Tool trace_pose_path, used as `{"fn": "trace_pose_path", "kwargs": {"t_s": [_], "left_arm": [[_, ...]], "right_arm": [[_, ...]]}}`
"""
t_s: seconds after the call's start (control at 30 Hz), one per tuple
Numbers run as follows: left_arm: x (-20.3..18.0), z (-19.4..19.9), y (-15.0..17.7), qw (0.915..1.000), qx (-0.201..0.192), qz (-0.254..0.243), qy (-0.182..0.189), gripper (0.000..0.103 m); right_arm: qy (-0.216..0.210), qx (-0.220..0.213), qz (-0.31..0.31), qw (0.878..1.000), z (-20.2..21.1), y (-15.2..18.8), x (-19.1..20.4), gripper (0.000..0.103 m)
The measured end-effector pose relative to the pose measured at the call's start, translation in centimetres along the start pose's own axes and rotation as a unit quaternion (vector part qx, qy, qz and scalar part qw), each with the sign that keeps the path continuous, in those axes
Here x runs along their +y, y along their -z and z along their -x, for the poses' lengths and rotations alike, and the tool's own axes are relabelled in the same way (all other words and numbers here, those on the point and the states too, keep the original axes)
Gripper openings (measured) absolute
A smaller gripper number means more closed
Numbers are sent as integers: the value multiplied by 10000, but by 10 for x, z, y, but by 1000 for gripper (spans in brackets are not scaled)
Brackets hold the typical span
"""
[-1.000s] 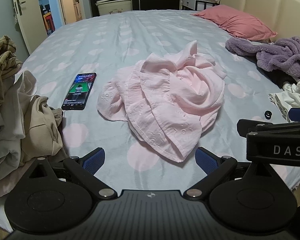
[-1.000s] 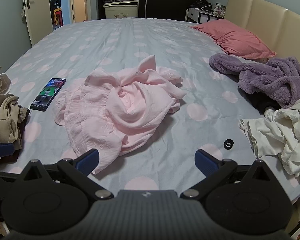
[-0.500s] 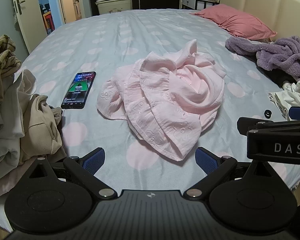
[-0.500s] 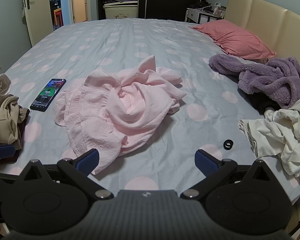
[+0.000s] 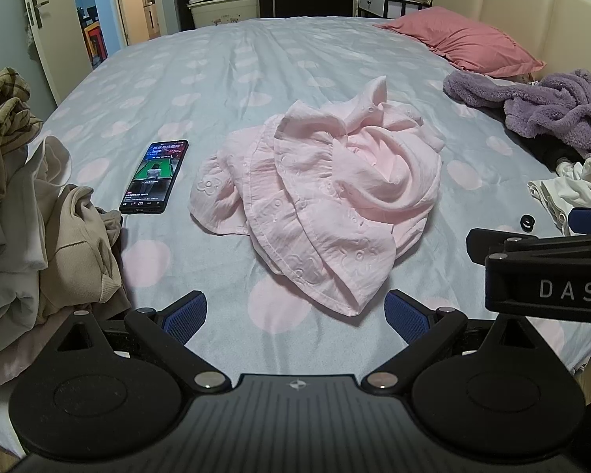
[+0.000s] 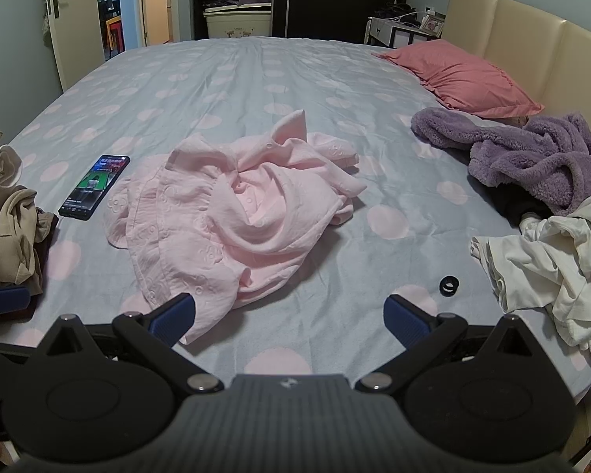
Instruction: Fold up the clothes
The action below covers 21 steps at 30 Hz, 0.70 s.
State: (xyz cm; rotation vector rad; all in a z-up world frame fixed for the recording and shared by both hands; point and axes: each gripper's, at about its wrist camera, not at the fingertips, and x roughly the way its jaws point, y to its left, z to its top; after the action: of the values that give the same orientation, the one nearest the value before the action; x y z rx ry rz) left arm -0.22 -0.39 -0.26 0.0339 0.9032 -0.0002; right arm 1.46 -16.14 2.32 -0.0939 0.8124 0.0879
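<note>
**Both grippers spread over the pink shirt**

Little has moved since a second ago: both views have crept a touch nearer the shirt [image 5: 319, 201], which lies as it lay. It sits crumpled in a heap in the middle of the bed [image 5: 232, 79], collar sticking up at the far side, a hem trailing toward me.

I hold my left gripper [image 5: 297, 313] above the near edge of the bed, fingers spread wide, nothing between them; the hem's tip lies just beyond the gap. My right gripper [image 6: 289, 313] is likewise spread and empty, its left finger [image 6: 173, 315] over the shirt's near corner; whether it touches the cloth I cannot tell.

A phone [image 5: 154, 176] lies screen lit just left of the shirt, apart from it. Beige clothes [image 5: 39, 232] are piled at the left edge. To the right are a purple fleece [image 6: 532, 153], white clothes [image 6: 551, 264] and a small black ring [image 6: 448, 286]. A pillow [image 5: 461, 41] rests by the headboard.
</note>
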Motion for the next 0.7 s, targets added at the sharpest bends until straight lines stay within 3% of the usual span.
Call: {"fn": "trace_pose_path", "kwargs": {"t_s": [0.7], "left_arm": [[0, 0, 1, 10000, 22, -10, 10, 99]], "right_arm": [[18, -20, 9, 10000, 0, 1, 0, 103]]}}
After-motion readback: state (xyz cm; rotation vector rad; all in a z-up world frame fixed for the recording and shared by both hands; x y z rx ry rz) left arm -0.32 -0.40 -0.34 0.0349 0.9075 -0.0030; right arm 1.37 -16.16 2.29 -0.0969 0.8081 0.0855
